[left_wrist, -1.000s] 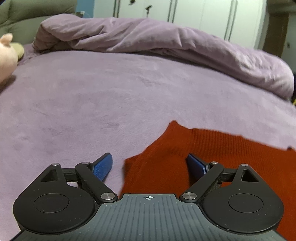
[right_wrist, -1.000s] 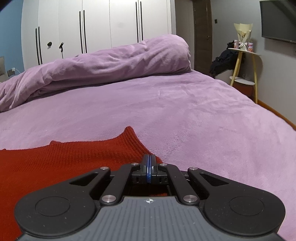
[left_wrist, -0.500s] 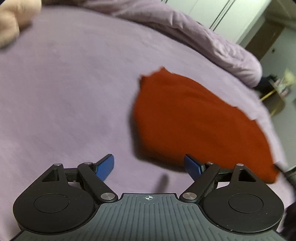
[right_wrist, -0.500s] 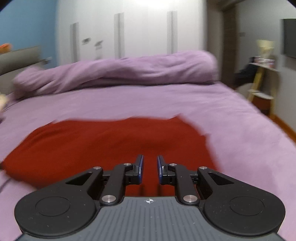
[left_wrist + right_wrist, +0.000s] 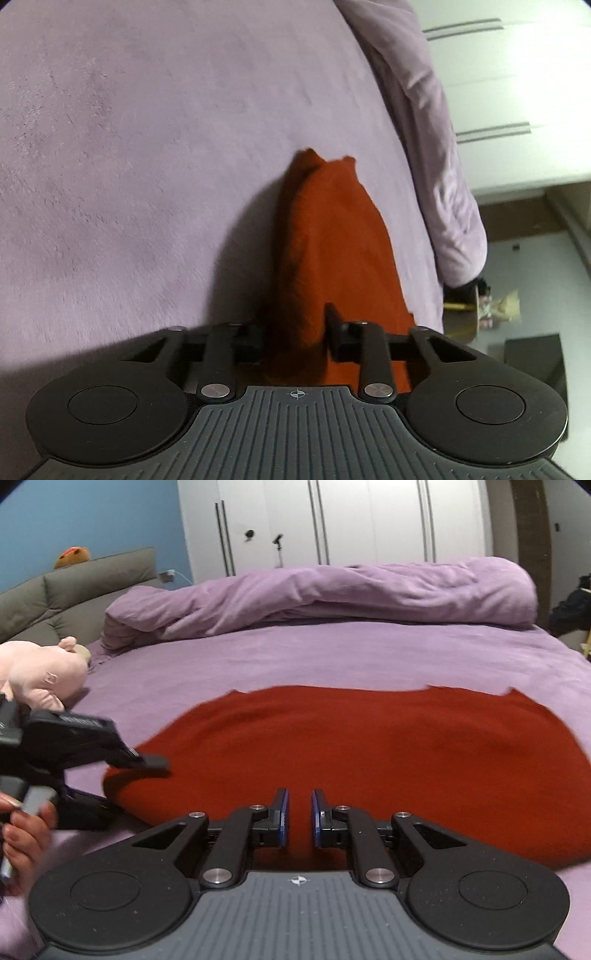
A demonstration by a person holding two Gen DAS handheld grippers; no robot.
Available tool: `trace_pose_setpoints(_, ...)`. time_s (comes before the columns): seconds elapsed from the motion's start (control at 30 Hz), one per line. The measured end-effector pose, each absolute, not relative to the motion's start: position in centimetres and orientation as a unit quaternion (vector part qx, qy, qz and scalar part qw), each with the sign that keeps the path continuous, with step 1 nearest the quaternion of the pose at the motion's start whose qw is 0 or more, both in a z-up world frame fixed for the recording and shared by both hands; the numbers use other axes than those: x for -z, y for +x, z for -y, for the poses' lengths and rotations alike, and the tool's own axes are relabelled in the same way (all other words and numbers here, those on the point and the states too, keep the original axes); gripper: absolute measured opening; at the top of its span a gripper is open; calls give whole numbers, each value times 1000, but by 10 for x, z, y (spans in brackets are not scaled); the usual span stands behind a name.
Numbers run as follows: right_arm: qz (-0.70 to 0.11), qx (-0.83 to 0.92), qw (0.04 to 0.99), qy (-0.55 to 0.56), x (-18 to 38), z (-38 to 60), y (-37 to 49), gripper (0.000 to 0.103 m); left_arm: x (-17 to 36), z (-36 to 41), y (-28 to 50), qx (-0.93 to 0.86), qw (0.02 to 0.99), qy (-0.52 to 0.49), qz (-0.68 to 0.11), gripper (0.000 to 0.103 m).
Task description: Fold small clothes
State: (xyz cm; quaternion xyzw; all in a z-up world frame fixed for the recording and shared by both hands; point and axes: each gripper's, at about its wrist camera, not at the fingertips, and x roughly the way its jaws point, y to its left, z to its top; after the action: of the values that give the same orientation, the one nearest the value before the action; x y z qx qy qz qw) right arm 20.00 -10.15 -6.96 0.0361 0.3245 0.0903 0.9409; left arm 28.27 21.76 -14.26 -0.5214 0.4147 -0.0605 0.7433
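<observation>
Since prev. frame left gripper (image 5: 293,341) was rolled, jaws closing on red knit garment (image 5: 325,236) edge, for next fold; right gripper (image 5: 298,818) slightly parted, jaws closing, nothing held.

left gripper (image 5: 295,343) closing on red garment (image 5: 328,236).

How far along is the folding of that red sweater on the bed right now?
Done: the red sweater lies doubled over on the purple bed. In hand: the left gripper is closing on its near edge, cloth between the fingers; the right gripper sits slightly open over the near edge, its jaws closing, gripping nothing. Left: probably another fold, though I cannot tell how many layers there are.
</observation>
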Motion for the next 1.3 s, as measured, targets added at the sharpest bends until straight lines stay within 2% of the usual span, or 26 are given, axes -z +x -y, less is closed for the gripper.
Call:
trace_pose_setpoints(0.03, -323, -96, 941, 37, 72, 94, 205, 12, 142, -219, 283, 61, 748, -519, -410, 25)
trace_pose_setpoints(0.23, -337, -86, 938, 4, 98, 64, 226, 11, 139, -215, 291, 65, 770, -485, -410, 23)
trace_pose_setpoints(0.43, -313, -98, 944, 16, 86, 62, 223, 9, 145, -220, 285, 67, 757, -511, -402, 22)
trace_pose_setpoints(0.6, -347, -120, 930, 4, 97, 62, 227, 10, 139, -221, 283, 70, 764, -501, -401, 19)
trace_pose_setpoints(0.8, -312, -93, 944, 48, 75, 91, 209, 10, 124, -217, 283, 75, 777, -486, -393, 18)
trace_pose_setpoints(1.1, -301, -22, 939, 163, 65, 174, 172, 10, 91, -198, 291, 92, 800, -452, -385, 18)
trace_pose_setpoints(1.3, -307, 10, 934, 184, 70, 201, 158, 10, 41, -147, 294, 132, 856, -335, -372, 17)
